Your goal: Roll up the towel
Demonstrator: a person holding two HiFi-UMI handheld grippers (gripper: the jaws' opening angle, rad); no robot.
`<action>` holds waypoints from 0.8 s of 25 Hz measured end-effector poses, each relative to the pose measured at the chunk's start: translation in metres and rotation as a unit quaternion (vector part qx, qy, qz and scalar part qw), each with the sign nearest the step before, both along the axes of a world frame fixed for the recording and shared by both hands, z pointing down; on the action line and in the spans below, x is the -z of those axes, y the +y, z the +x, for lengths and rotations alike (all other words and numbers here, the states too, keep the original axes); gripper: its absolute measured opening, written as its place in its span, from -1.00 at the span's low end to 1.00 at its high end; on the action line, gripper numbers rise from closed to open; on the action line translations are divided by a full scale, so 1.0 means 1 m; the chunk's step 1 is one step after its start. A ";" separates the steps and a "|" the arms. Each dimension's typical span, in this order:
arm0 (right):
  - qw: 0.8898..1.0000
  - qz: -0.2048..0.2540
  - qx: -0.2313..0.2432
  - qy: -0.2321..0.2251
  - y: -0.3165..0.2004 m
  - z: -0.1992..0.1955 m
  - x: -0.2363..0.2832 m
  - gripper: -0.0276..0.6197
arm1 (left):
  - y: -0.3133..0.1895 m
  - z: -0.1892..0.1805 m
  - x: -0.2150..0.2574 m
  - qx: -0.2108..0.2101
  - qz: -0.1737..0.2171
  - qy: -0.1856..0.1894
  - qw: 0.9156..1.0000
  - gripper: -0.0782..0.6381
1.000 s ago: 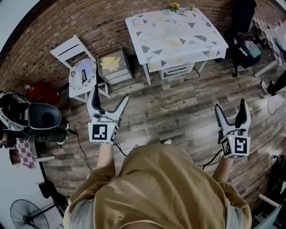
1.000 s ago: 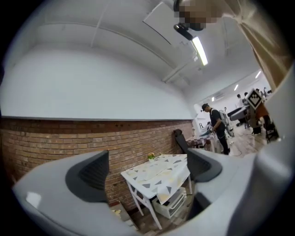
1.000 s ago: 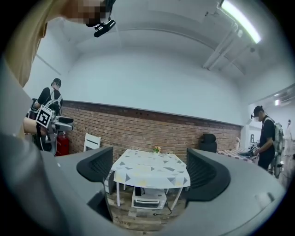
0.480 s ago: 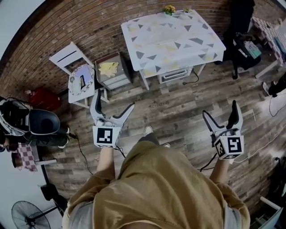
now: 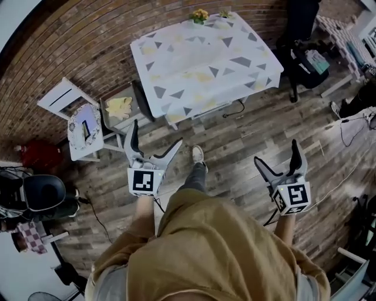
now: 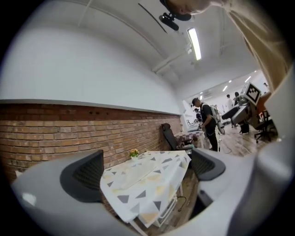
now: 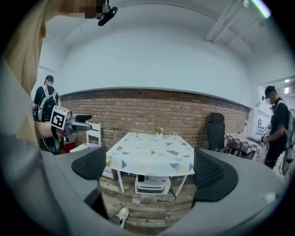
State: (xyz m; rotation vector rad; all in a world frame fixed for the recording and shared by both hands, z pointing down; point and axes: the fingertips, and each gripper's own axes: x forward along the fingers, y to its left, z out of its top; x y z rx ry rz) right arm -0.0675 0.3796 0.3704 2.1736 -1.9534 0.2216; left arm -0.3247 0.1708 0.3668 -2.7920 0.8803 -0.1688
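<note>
A table [image 5: 154, 94] under a white cloth with grey and yellow triangles stands by the brick wall. A paler flat patch at its middle [image 5: 197, 50] may be the towel; I cannot tell for sure. My left gripper [image 5: 156, 134] and right gripper [image 5: 276, 151] hover over the wooden floor, short of the table and pointing at it. Both are open, their jaws have just spread wider, and nothing is between them. The table shows between the left gripper's pads [image 6: 147, 170] and the right gripper's pads [image 7: 152, 168].
A small flower pot [image 5: 200, 14] stands at the table's far edge, and a white box [image 7: 148, 184] sits under the table. Left of it are a grey bin [image 5: 120, 109], a round side table [image 5: 82, 120] and a white chair [image 5: 59, 100]. A black office chair [image 7: 215, 131] is at the right.
The person has stepped toward the table, one foot now forward. Both grippers have moved closer to the table and a little lower, and their jaws stand slightly wider.
</note>
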 end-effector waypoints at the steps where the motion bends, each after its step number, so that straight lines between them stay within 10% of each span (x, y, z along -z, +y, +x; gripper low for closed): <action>1: 1.000 -0.005 0.002 0.007 -0.017 0.011 0.003 0.83 | -0.017 0.016 0.002 -0.004 -0.001 0.008 1.000 0.96; 8: 0.996 -0.023 0.048 0.068 -0.172 0.070 0.051 0.83 | -0.137 0.095 0.010 -0.022 -0.023 0.032 0.999 0.95; 20: 0.994 -0.056 0.085 0.028 -0.290 0.124 0.020 0.83 | -0.226 0.170 0.003 -0.037 -0.057 -0.015 0.998 0.95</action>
